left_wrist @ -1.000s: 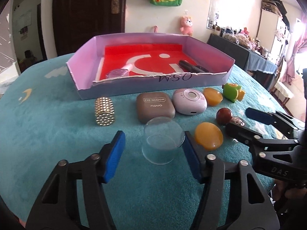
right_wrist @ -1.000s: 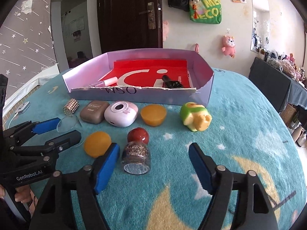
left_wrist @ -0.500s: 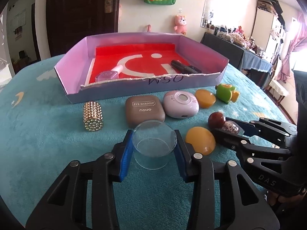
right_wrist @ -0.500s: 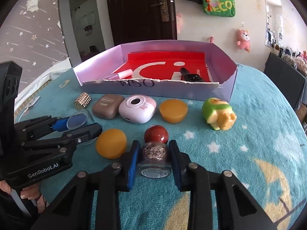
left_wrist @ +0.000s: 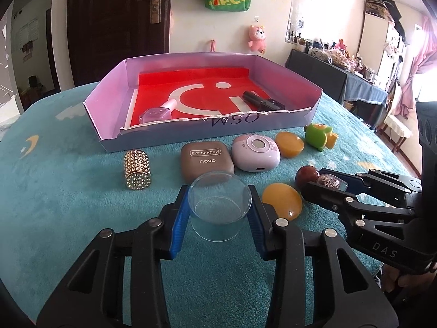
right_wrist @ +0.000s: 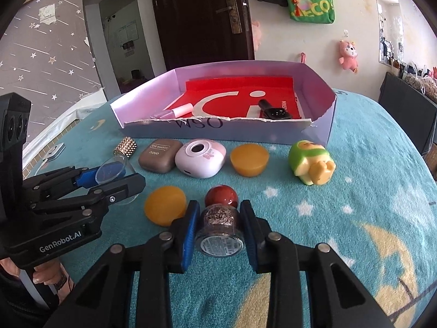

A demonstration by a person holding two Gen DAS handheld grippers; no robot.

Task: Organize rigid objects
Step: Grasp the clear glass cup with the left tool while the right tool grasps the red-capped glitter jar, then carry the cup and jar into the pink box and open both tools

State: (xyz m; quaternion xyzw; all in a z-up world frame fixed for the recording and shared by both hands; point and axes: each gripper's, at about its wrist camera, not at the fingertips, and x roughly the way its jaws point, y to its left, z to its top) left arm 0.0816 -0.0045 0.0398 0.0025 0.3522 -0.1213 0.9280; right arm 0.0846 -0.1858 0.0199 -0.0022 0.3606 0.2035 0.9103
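While both claws grip items, most of the sorting remains to be done. The left claw is clenched on the clear cup, which sits on the bench in front of the eye shadow case. The right claw is clenched on the glitter jar, which lies on its side with its red cap toward the box.

Done: the box holds a nail polish bottle and a black watch.

Left on the bench: studded gold cylinder, eye shadow case, pink device, two amber pieces and green toy. By this judgement, both gripped items go into the box next.
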